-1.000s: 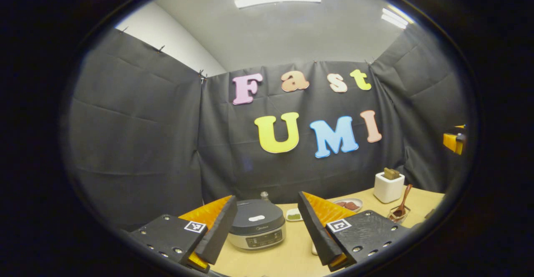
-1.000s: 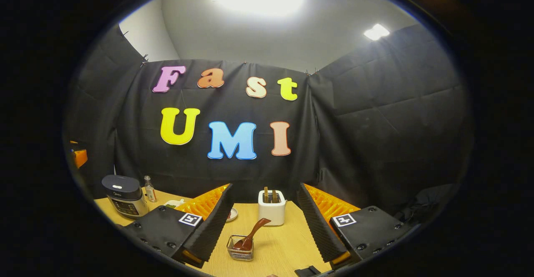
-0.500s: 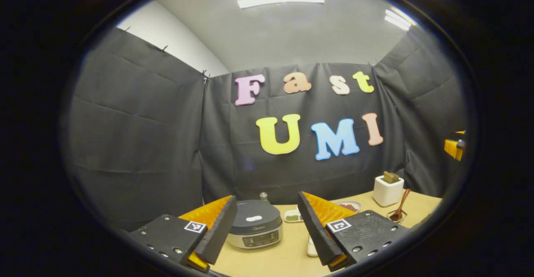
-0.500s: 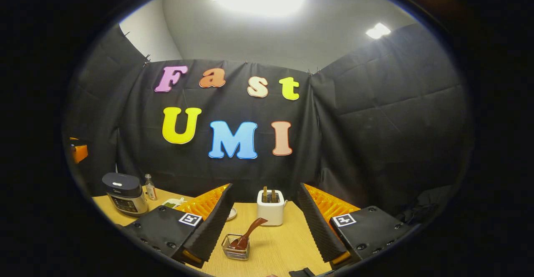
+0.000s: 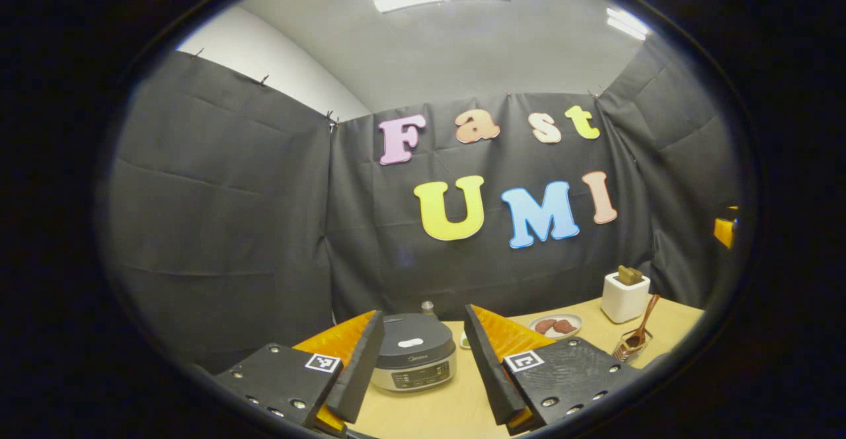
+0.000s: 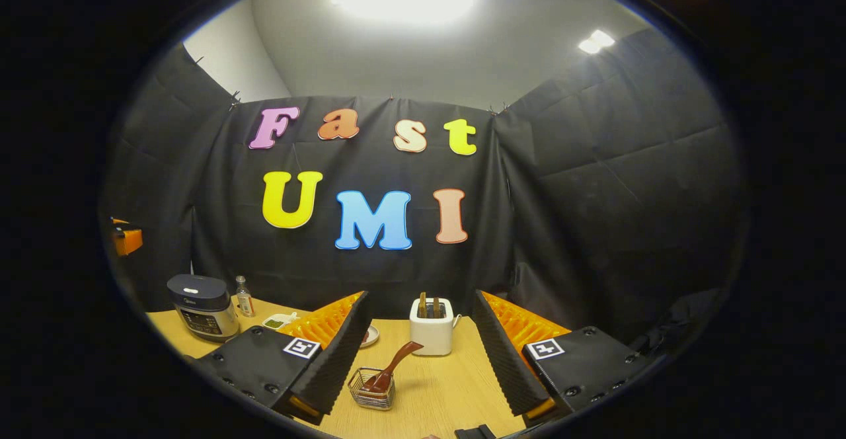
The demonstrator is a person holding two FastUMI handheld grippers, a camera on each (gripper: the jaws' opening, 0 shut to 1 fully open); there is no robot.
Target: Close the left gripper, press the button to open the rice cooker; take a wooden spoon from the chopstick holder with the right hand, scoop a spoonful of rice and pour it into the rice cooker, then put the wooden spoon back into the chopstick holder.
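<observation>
Narrower now, left gripper [image 5: 418, 359] jaws — both pairs released — frame the lidded rice cooker [image 5: 413, 361].

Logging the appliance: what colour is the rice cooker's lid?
Dark grey lid on the rice cooker, with a small white patch; clearest in the left gripper view.

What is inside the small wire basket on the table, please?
A wooden spoon stands in the wire basket, bowl down and handle leaning up to the right. The wires and the bowl hide the basket's bottom, so I cannot tell whether anything else lies there.
</observation>
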